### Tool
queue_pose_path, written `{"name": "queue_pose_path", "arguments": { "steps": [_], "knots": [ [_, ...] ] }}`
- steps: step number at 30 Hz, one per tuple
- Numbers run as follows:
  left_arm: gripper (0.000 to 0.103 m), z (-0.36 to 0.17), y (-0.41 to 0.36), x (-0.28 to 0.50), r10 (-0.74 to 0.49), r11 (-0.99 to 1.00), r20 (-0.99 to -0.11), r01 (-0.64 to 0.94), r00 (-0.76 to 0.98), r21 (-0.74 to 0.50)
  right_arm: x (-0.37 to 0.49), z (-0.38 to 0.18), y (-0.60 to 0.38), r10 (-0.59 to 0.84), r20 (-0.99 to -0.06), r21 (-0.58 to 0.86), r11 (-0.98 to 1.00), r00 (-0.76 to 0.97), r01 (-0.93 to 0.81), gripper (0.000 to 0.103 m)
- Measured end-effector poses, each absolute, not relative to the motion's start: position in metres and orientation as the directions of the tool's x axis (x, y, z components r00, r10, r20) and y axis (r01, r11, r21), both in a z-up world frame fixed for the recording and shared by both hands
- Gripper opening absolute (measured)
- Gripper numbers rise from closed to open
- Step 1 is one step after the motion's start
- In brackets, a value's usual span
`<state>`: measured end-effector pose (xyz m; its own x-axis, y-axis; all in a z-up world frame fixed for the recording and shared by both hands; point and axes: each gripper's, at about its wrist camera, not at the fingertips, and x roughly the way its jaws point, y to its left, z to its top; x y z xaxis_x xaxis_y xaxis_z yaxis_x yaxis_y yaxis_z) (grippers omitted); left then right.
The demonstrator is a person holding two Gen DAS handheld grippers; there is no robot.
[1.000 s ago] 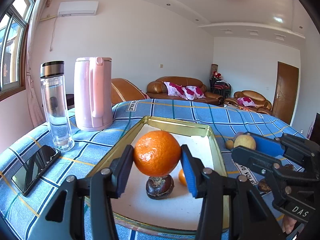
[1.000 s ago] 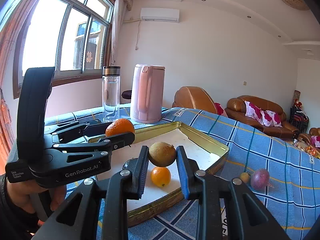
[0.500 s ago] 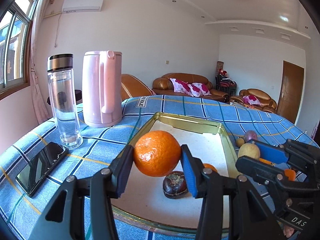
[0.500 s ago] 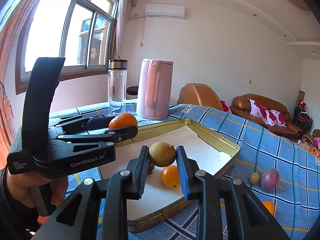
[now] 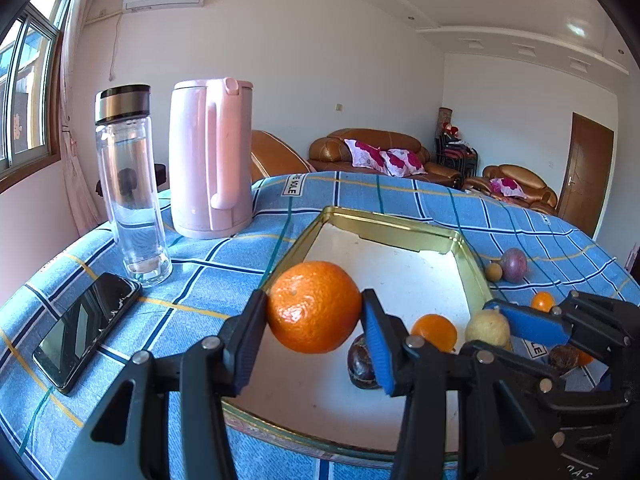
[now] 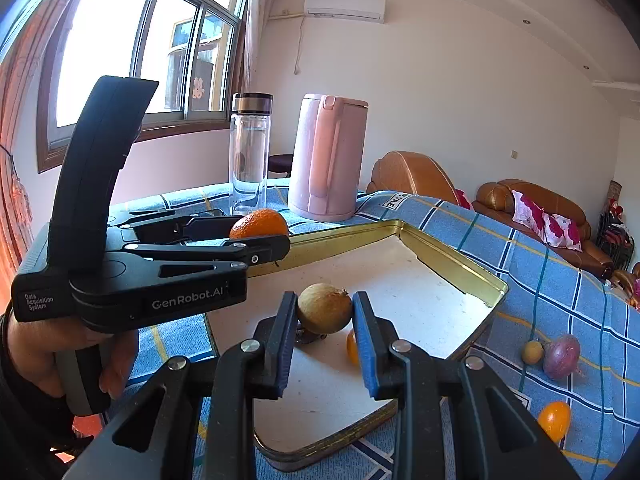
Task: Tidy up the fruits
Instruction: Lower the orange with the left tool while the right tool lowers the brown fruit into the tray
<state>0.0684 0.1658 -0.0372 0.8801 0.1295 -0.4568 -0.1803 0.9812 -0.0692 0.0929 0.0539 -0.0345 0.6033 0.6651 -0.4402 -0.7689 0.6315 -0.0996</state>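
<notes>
1. Fruits: some sit in the gold tray, some lie loose on the blue check cloth w/ the bottle, jug & phone.
2. Left gripper has its jaws clamped on the big orange, held up in the air over the near left side of the tray.
3. Right gripper has its jaws clamped on the small tan fruit, also up over the tray.
4. In the tray: a dark brown fruit & a small orange fruit, close together near the front.
5. Still out on the cloth, right of the tray: a purple fruit, a tiny tan one just beside it, & one more small orange fruit nearer the cam.
6. How they handle, my guess: big orange is round, a bit heavy, skin soft & bumpy, so pads grip ok at its fat middle. Squeeze too hard = bruise.
7. Tan fruit looks light w/ a hard dry skin & a little stem tip on top. Hold it by the sides, not the tip.
8. All are round, so they may roll when let go. Best to go low & set them down soft, away from the 2 in the tray.
</notes>
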Motion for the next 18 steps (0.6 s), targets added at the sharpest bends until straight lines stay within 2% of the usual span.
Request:
{"name": "queue_pose_path", "arguments": {
  "steps": [18],
  "knots": [
    [0.049, -0.051, 0.163, 0.079, 0.132, 0.984, -0.534, -0.173, 0.835, -0.028, 0.108, -0.046, 0.067, 0.637, -0.548, -0.060, 0.617, 0.543, -0.785, 0.030]
  ]
}}
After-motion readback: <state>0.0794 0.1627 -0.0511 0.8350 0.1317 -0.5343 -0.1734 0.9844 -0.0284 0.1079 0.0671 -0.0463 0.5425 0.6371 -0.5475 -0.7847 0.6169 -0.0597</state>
